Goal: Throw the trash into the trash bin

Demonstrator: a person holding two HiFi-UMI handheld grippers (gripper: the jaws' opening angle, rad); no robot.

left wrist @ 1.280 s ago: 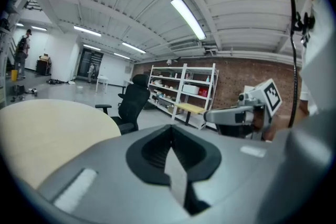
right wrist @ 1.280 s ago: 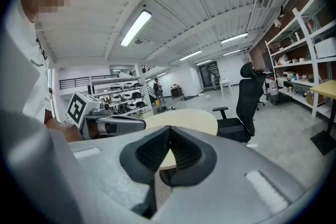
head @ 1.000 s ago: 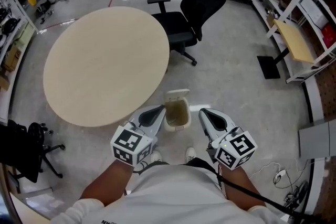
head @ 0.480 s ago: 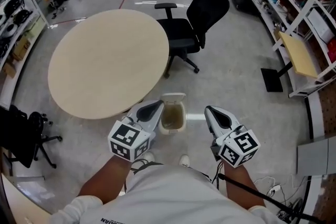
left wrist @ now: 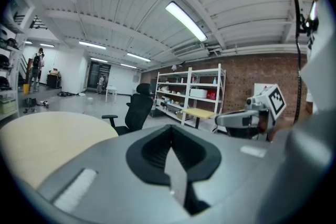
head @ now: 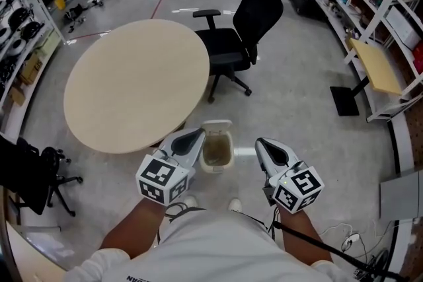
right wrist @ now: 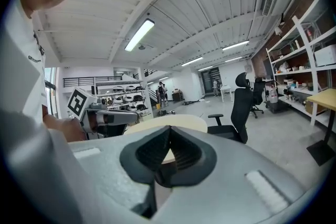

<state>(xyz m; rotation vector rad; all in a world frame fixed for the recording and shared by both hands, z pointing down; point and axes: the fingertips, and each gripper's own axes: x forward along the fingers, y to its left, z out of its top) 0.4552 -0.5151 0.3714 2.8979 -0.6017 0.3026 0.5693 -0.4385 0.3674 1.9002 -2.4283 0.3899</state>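
Holding our left claw [head: 190, 140] and right claw [head: 267, 146] both closed on nothing, we have the open trash bin [head: 217, 169] on the floor between them, just off the tabletop's [head: 132, 82] near edge, about equally close to either claw.

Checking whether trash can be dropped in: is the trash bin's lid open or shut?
Open. In the head view the trash bin shows its inside, and its lid is flipped back behind the rim.

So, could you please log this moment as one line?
left gripper: shut, empty | right gripper: shut, empty | bin: lid up, on floor, seen between them
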